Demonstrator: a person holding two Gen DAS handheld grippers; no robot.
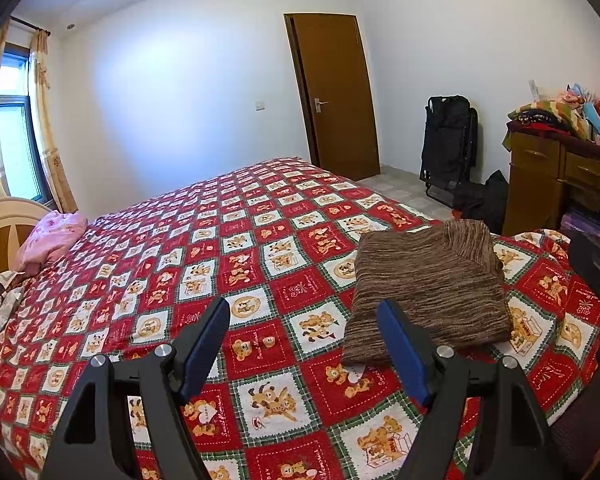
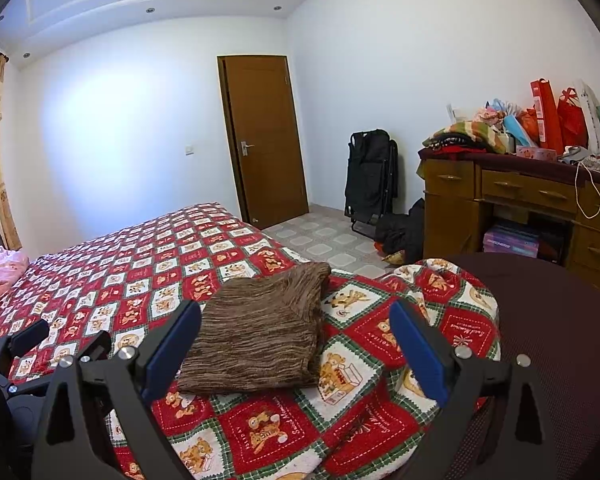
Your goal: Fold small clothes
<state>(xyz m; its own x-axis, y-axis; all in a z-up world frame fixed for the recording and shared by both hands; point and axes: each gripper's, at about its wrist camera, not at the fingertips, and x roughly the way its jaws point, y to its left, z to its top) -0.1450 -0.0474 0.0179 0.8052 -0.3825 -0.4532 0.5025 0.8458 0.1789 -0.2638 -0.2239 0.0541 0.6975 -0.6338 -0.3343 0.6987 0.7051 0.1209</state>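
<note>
So both grippers were hanging over the near edge of the bed, jaws wide apart, nothing in them. The left gripper [image 1: 304,312] had the brown knit sweater [image 1: 428,292] off to its right, while the right gripper [image 2: 296,316] was pointed nearly straight at it, so I'd say the right was better lined up. The sweater already lay folded on the teddy-bear bedspread [image 1: 220,240], long axis running away toward the door [image 2: 264,140].

Left hand-held gripper [image 1: 303,312]: jaws wide apart, empty, angled slightly down. Right hand-held gripper [image 2: 295,314]: same.
</note>
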